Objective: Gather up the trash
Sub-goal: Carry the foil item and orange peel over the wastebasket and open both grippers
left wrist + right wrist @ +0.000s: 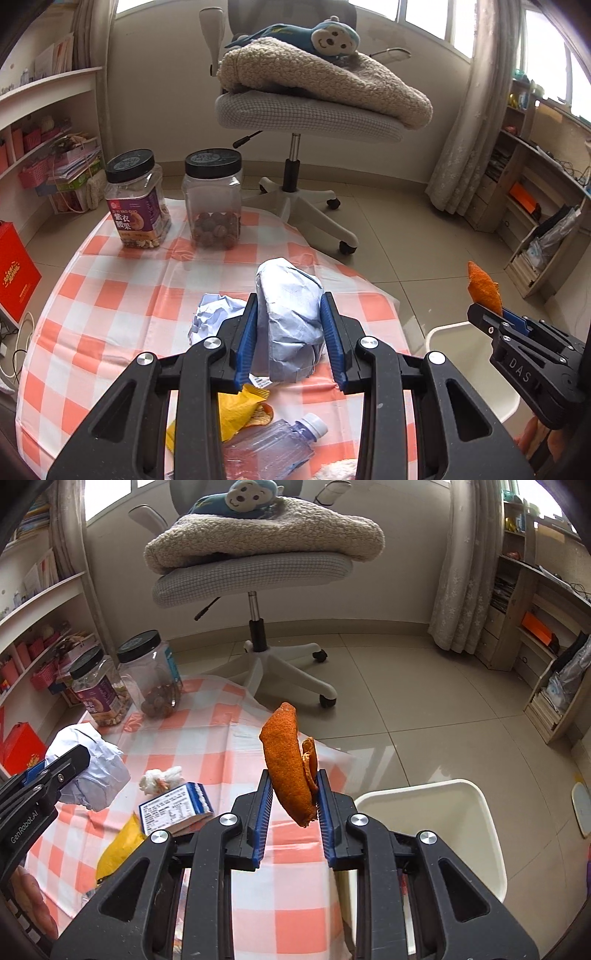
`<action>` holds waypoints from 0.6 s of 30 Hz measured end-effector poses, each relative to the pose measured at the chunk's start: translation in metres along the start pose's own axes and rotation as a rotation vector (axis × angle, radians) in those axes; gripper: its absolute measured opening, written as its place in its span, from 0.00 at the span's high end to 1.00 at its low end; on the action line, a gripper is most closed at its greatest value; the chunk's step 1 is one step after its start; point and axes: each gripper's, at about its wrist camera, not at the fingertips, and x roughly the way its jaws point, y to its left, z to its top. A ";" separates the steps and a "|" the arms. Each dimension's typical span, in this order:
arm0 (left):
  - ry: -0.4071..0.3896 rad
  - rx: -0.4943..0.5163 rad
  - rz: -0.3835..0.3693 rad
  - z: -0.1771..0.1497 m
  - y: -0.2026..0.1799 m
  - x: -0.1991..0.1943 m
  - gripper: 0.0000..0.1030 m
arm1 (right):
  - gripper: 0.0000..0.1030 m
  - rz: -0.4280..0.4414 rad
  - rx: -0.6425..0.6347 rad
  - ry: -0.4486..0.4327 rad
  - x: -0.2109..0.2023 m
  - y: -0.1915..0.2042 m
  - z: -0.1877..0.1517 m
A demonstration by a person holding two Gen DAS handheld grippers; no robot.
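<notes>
Both hands are loaded and the step in hand looks like the carry to the bin, with release the part not yet done. The left gripper (290, 339) has its blue pads pressed on either side of a crumpled ball of pale paper (290, 314), which stands up between the fingers and pokes out beyond their tips; a second paper wad (214, 314) lies just left of the left finger on the checked tablecloth (110, 295). Below the fingers, nearer the camera, lie a yellow wrapper (236, 410) and a squashed plastic bottle (273, 446), not yet gathered. The right gripper (293, 797) is nearly closed on a curl of orange peel (286, 764), which rises past its fingertips. The white bin (443, 805) sits just right of and below the right finger, off the table's edge. The next move probably calls for bringing each load over the bin's mouth before the jaws part, the right first, since it is nearer. Both grippers point forward and downward, the left held over the table, the right at the table's edge.
</notes>
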 end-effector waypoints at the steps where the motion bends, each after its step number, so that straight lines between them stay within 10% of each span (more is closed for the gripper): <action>1: 0.003 0.007 -0.012 -0.001 -0.007 0.001 0.67 | 0.78 -0.014 0.008 0.005 -0.001 -0.008 -0.001; 9: 0.033 0.059 -0.115 -0.012 -0.071 0.010 0.67 | 0.71 -0.120 0.062 0.029 -0.009 -0.069 -0.012; 11: 0.039 0.069 -0.141 -0.013 -0.087 0.012 0.67 | 0.50 -0.160 0.078 0.027 -0.012 -0.084 -0.014; 18: 0.080 0.119 -0.240 -0.025 -0.144 0.019 0.67 | 0.23 -0.284 0.167 0.010 -0.027 -0.136 -0.023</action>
